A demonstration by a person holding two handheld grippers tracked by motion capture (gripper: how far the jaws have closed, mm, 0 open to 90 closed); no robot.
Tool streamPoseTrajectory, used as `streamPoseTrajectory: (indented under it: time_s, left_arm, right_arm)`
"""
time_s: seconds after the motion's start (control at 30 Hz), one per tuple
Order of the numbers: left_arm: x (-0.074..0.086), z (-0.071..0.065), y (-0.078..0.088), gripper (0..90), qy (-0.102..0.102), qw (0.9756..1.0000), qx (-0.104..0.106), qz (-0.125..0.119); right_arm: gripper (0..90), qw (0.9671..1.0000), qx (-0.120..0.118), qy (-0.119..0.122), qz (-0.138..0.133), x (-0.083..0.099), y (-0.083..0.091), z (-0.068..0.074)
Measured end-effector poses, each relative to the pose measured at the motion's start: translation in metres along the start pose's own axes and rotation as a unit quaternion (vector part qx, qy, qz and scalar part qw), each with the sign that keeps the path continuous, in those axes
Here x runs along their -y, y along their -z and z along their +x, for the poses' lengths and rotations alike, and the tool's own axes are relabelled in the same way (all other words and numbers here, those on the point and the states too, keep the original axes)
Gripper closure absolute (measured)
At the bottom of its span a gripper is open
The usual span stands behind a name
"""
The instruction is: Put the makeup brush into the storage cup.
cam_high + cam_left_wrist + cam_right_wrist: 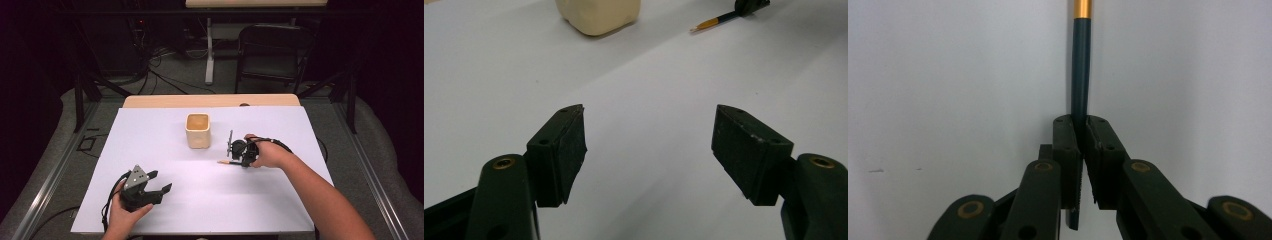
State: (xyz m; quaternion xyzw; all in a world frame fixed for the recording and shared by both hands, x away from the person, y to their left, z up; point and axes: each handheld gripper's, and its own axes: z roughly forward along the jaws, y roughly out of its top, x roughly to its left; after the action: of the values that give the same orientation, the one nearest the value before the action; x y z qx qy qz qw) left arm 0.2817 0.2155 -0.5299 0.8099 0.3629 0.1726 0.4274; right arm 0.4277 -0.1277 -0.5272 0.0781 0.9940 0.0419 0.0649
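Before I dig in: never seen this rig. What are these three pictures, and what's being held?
No robot here: a person holds a hand-operated gripper in each hand, each with two black fingers and its own camera.

The high view looks down on the table, which is covered with a white sheet. On it stands a cream cup, open at the top. The left gripper sits near the front edge, the right gripper just right of the cup.

The left gripper view looks along its own fingers: they stand wide apart with nothing between them, and the cup and brush show farther off.

The right gripper view shows its fingers closed on a thin dark brush with a gold band. The brush lies about level, close to the sheet; I cannot tell whether it touches it.
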Motion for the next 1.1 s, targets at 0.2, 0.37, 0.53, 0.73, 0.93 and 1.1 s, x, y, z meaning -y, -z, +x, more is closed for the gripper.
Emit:
streamPoseTrajectory:
  time_s: [0.2, 0.37, 0.53, 0.73, 0.93, 1.1]
  left_arm:
    - [0.0, 0.0, 0.0, 29.8, 0.001, 1.0, 0.0, 0.0]
    - [0.0, 0.0, 0.0, 29.9, 0.0, 1.0, 0.0, 0.0]
    - [0.0, 0.0, 0.0, 30.4, 0.0, 1.0, 0.0, -0.001]
    - [0.0, -0.001, 0.0, 30.5, 0.002, 1.0, 0.001, -0.002]
    - [0.0, 0.0, 0.001, 30.5, 0.001, 1.0, 0.001, -0.003]
    - [0.0, 0.0, 0.001, 31.0, 0.001, 1.0, 0.002, -0.004]
  right_arm:
    - [83.7, 1.0, 0.005, 0.005, 0.002, -0.001, 0.0, 0.001]
    - [83.8, 0.9999, 0.007, -0.003, -0.007, -0.001, 0.005, 0.002]
    - [83.8, 0.9999, 0.004, -0.009, -0.012, 0.0, 0.011, 0.003]
    - [83.8, 0.9998, 0.005, -0.013, -0.015, 0.001, 0.016, 0.004]
    - [83.8, 0.9997, 0.004, -0.016, -0.019, 0.002, 0.02, 0.005]
    - [83.8, 0.9993, 0.007, -0.019, -0.032, 0.002, 0.024, 0.007]
